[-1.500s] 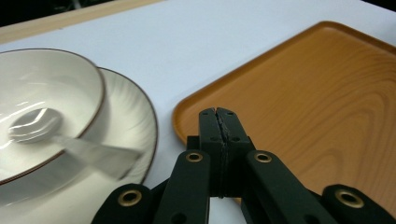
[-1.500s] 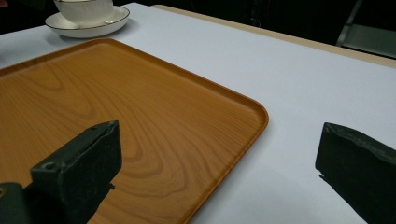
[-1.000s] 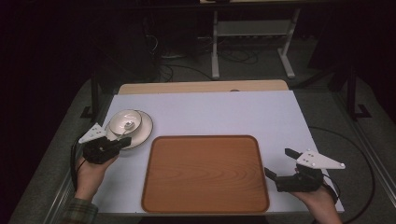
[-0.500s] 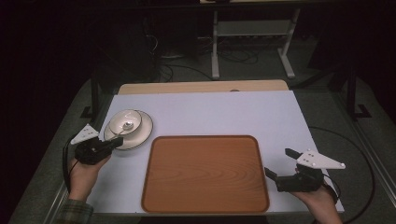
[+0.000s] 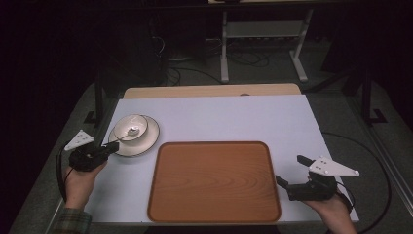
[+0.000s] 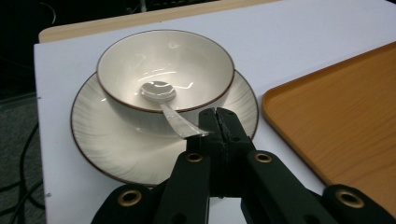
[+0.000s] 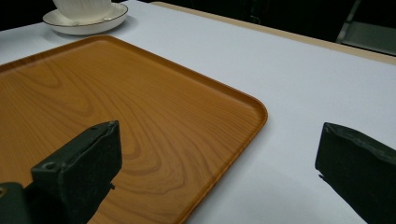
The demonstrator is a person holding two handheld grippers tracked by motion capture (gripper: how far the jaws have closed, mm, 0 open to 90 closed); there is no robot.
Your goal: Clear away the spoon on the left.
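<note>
Here the left tool (image 6: 215,127), jaws pressed together, pinches the spoon (image 6: 161,93) handle's tip; lifting could tip the bowl (image 6: 164,70); right tool (image 7: 219,163) gapes empty

Right gripper (image 7: 217,172), jaws wide apart, straddles a wooden tray's (image 7: 140,107) corner; plate (image 7: 86,21) and bowl (image 7: 84,7) at eleven o'clock.

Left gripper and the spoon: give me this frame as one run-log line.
left gripper: shut on spoon handle | spoon: in bowl on plate | right gripper: open, beside empty tray
</note>
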